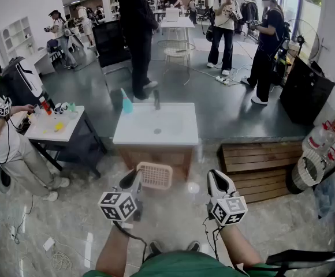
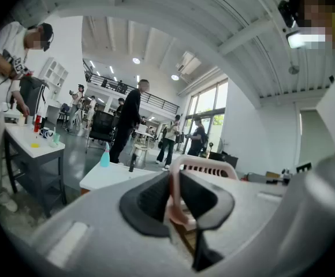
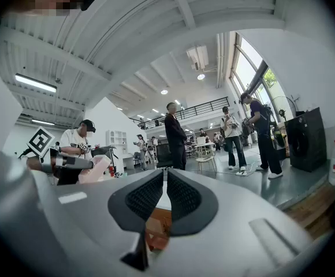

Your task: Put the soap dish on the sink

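My left gripper (image 1: 135,182) is shut on the rim of a pale pink slotted soap dish (image 1: 155,175), held in the air just in front of the white sink unit (image 1: 134,133). The sink has a dark tap (image 1: 156,100) at its back and a drain hole in the basin. In the left gripper view the pink soap dish (image 2: 205,167) rim runs between the closed jaws of the left gripper (image 2: 175,184), with the sink (image 2: 107,175) ahead and lower. My right gripper (image 1: 215,179) hovers to the right, shut and empty; the right gripper (image 3: 164,180) pads meet.
A blue spray bottle (image 1: 126,103) stands at the sink's back left corner. A white side table (image 1: 40,133) with small bottles stands at the left, with a person beside it. Wooden pallets (image 1: 260,163) and a basket of bottles (image 1: 316,154) lie at the right. People stand behind the sink.
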{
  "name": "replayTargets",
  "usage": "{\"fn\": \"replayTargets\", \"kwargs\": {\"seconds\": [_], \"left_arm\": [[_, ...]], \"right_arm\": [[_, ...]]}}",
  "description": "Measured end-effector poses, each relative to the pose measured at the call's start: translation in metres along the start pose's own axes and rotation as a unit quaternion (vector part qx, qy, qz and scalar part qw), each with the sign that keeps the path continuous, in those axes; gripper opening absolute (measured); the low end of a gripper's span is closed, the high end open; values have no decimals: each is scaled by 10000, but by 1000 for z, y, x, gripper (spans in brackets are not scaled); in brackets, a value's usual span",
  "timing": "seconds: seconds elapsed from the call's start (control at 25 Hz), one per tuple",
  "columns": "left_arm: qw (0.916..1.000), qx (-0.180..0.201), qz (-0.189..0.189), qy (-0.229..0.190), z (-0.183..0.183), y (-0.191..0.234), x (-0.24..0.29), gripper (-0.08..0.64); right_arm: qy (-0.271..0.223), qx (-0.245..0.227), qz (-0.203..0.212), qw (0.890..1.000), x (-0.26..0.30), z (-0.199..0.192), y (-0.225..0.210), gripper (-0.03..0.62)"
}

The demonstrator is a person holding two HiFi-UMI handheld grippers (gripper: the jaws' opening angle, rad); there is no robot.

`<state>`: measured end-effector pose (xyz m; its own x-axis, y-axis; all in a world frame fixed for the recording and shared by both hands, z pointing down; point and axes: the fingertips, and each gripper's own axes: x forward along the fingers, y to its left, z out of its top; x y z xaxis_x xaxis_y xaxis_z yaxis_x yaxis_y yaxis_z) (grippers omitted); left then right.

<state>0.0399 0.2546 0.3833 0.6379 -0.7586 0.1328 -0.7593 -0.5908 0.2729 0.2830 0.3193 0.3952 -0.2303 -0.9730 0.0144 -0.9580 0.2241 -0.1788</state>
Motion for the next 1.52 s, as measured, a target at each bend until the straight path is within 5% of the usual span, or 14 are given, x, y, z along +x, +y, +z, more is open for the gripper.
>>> {"fn": "replayTargets", "kwargs": {"seconds": [0.64, 1.52], "left_arm": [[9999, -91, -68, -100, 12, 29, -1, 50], [9956, -736, 467, -342, 14, 241, -84, 51]], "right_arm": [[-245, 33, -71, 9997, 20, 14, 18, 18], [117, -230, 134, 9996, 138, -24, 173, 18]]}}
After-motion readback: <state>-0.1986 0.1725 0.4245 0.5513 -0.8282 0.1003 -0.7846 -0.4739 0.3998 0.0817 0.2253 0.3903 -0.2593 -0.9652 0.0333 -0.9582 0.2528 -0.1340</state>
